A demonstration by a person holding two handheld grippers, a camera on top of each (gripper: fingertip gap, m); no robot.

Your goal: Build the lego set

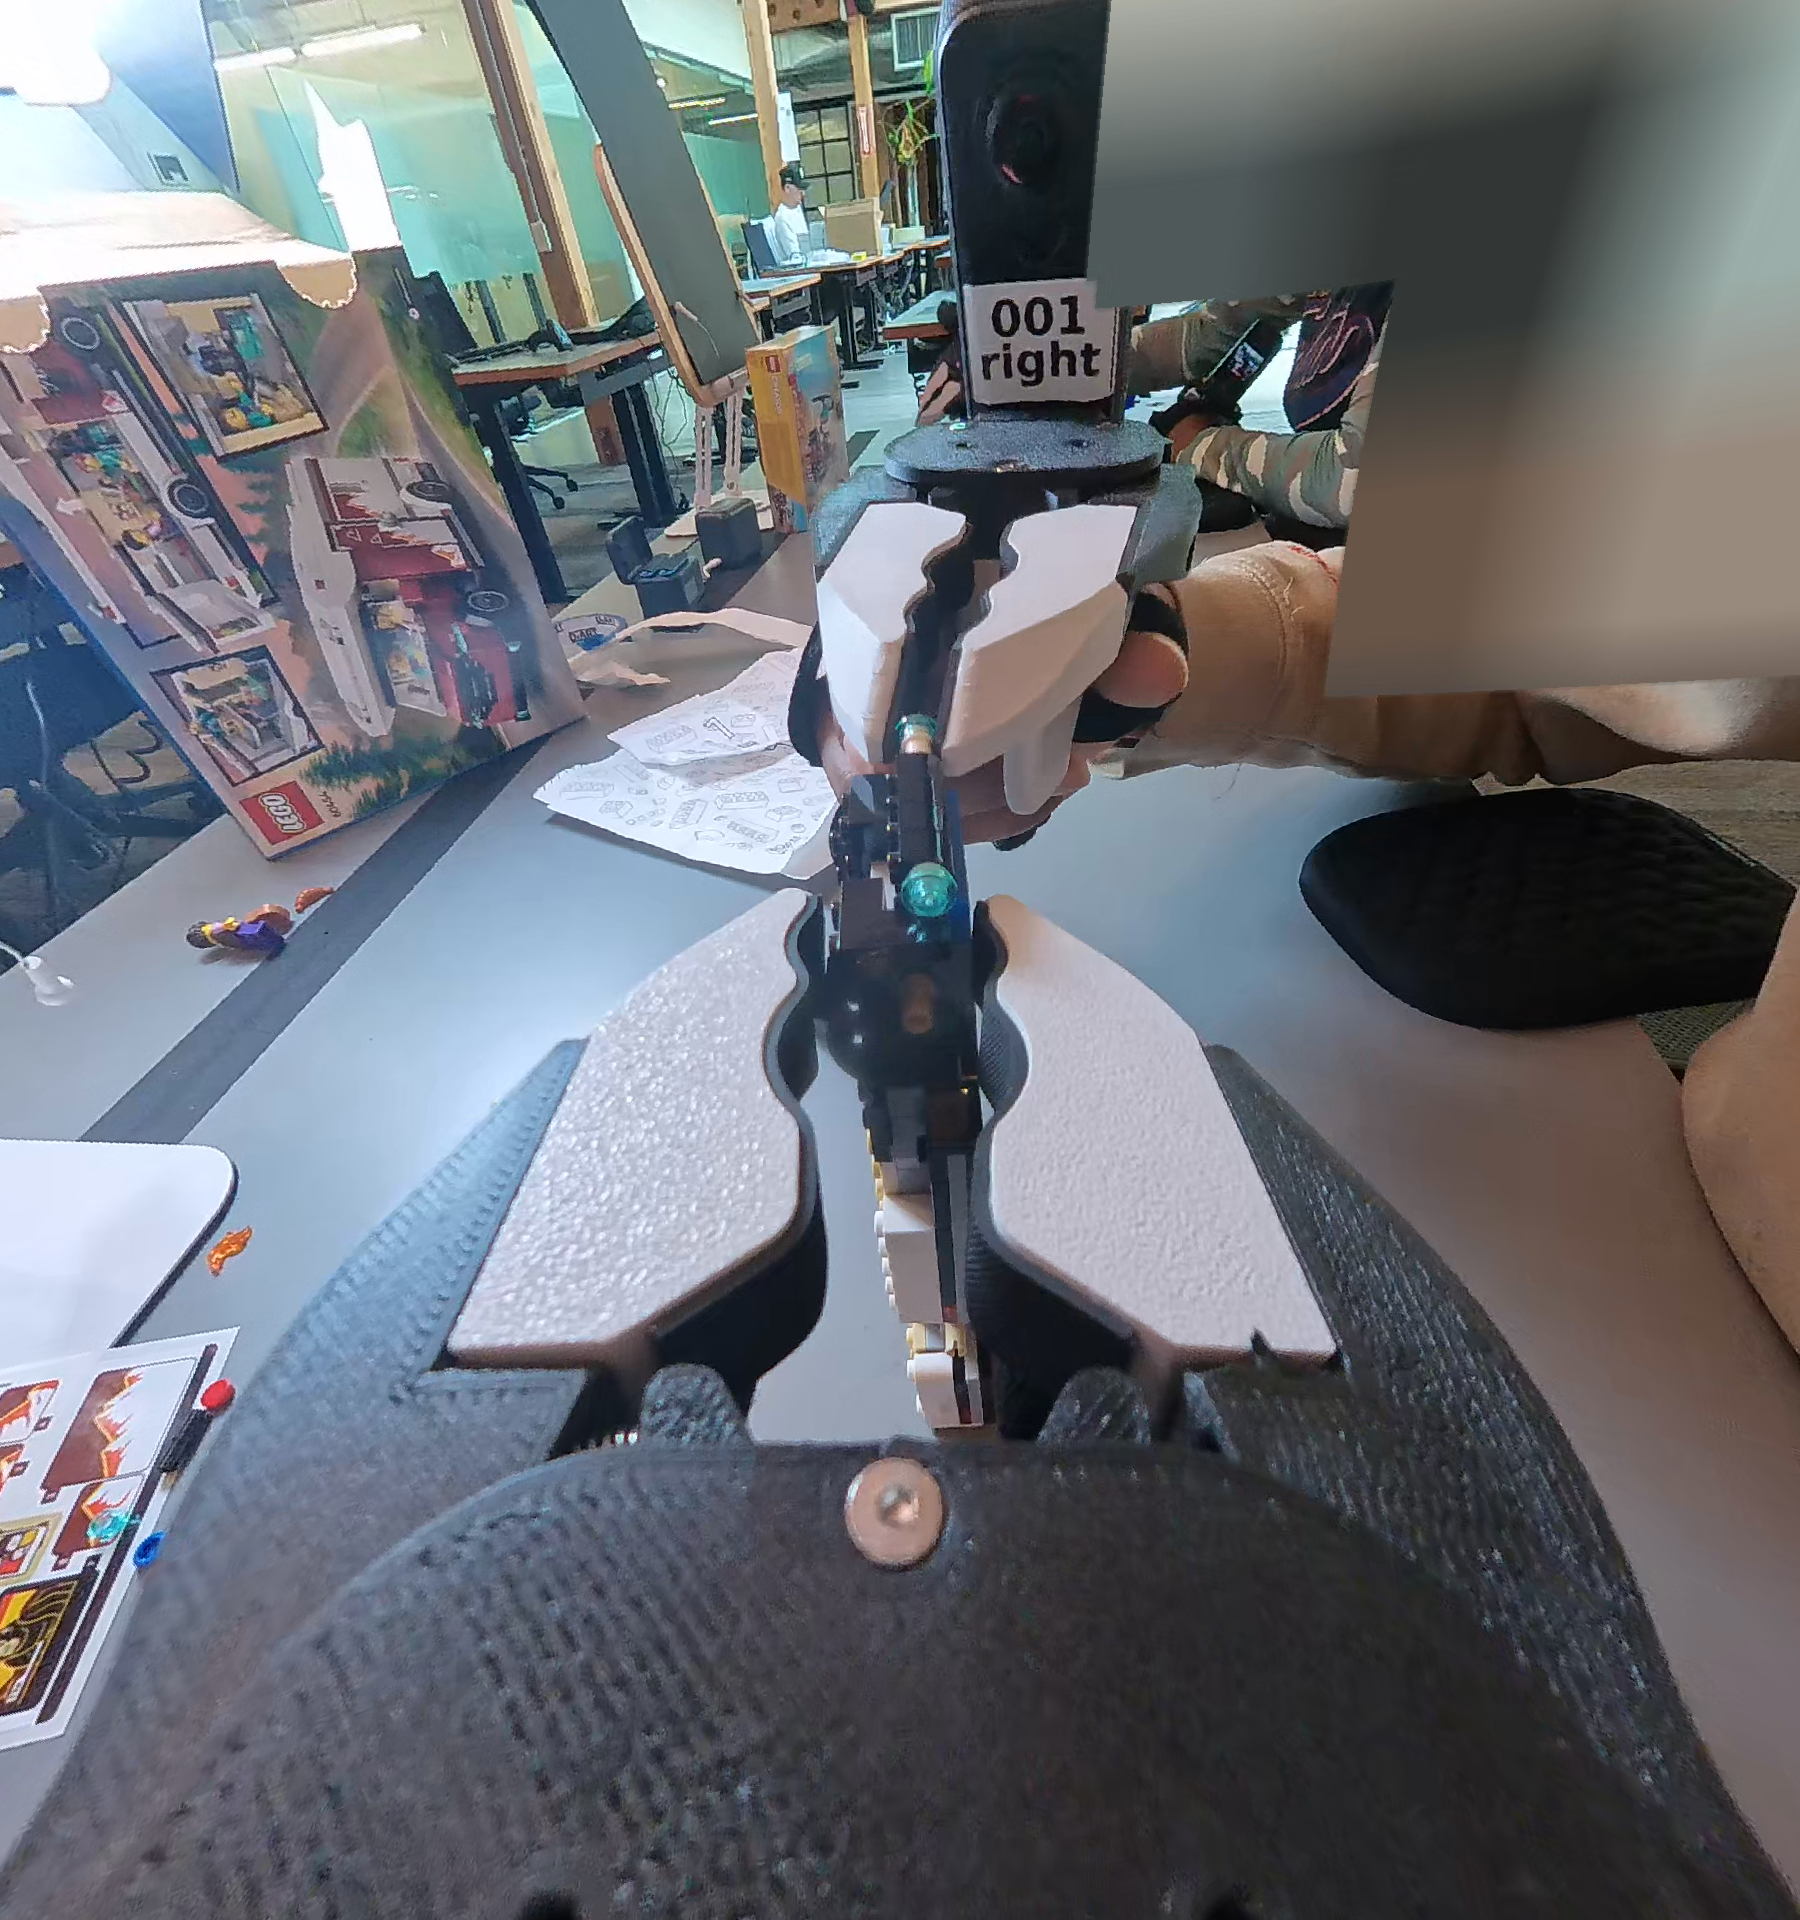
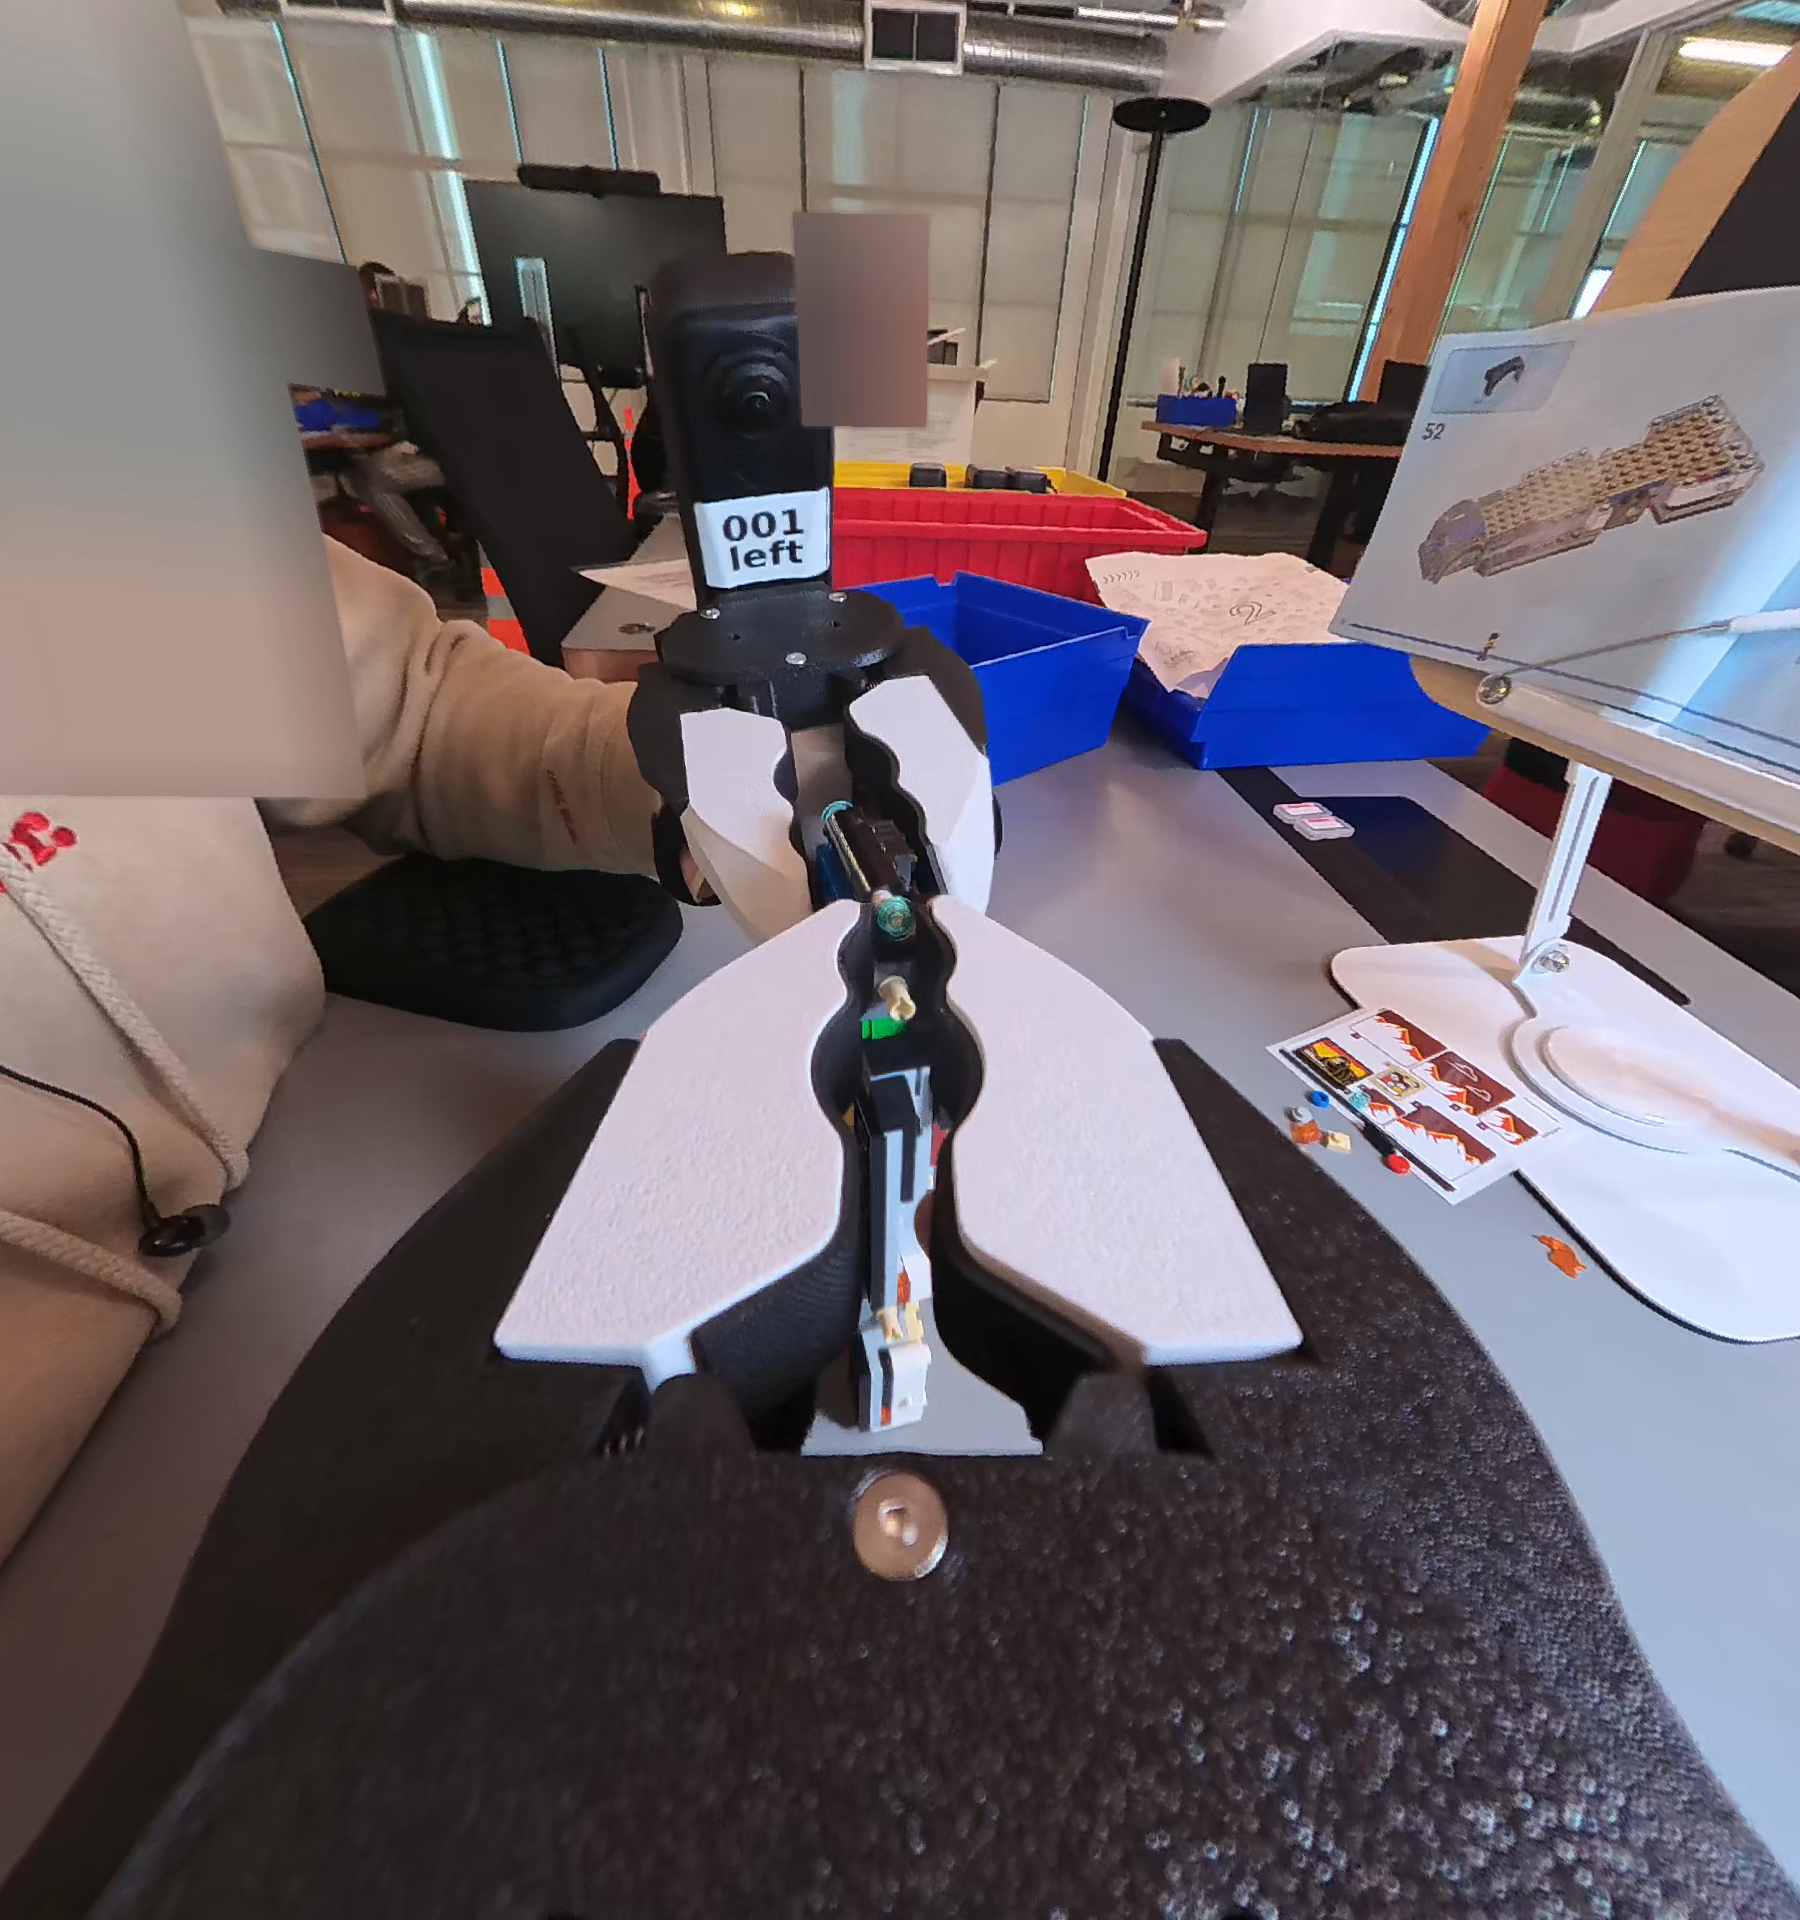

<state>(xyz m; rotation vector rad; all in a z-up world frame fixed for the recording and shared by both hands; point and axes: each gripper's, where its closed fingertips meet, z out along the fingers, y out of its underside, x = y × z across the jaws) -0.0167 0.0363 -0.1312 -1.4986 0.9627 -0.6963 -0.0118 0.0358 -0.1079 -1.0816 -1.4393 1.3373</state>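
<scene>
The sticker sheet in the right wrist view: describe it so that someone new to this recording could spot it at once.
Find the white stand carrying the open instruction booklet at the right of the grey table. The sticker sheet lies flat beside the stand's base. Unlike the line-drawn paper bags on the blue bins, it shows dark red and orange flame panels.

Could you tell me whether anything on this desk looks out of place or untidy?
Yes, mildly. A small orange flame-shaped piece lies alone on the grey desk, a brown-and-purple toy figure lies toppled near the printed cardboard box, and crumpled printed paper bags are strewn behind the grippers.
</scene>
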